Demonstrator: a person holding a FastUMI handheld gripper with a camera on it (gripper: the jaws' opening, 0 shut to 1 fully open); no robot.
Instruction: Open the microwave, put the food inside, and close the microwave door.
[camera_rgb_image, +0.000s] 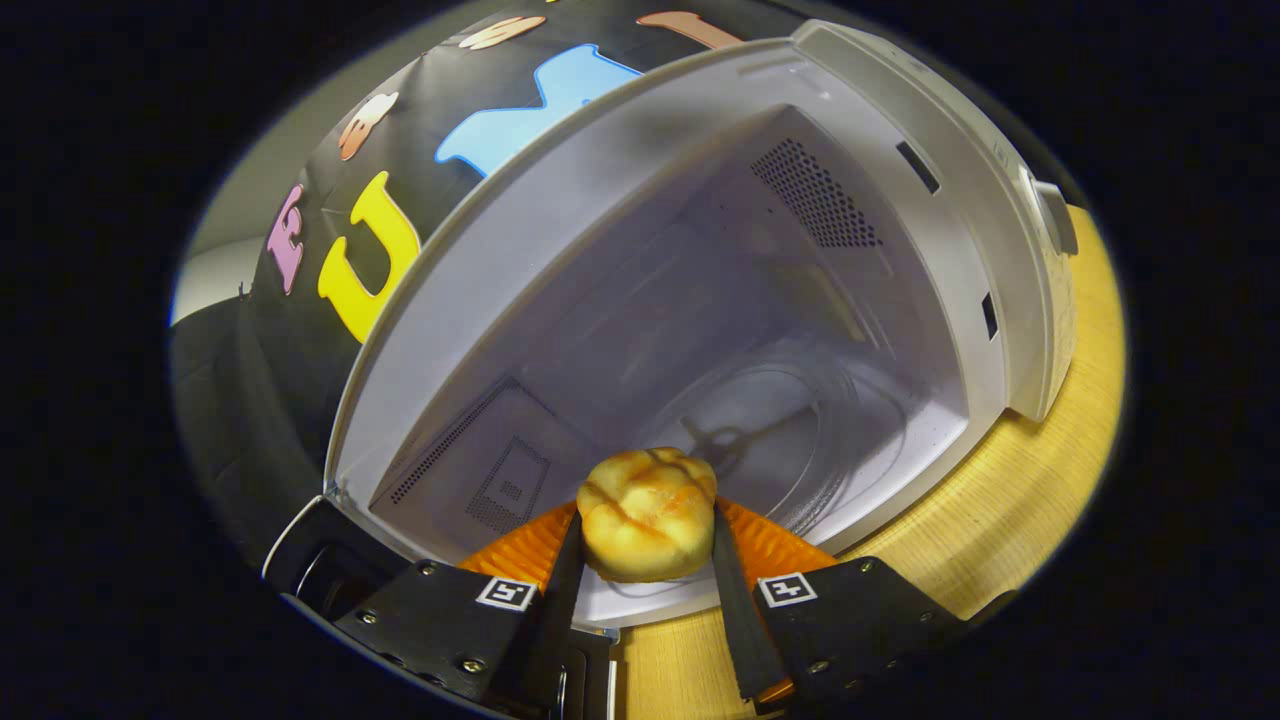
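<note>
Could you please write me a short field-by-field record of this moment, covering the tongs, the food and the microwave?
tongs: tongs shut on the bread roll, one finger pressing each side
food: bread roll, golden, held between the fingers at the microwave's front opening
microwave: microwave, cavity open ahead of the fingers
turntable: glass turntable on the cavity floor, just beyond the roll, nothing on it
surface: wooden table under the microwave
task stage: door already open; roll not yet set down inside
</note>
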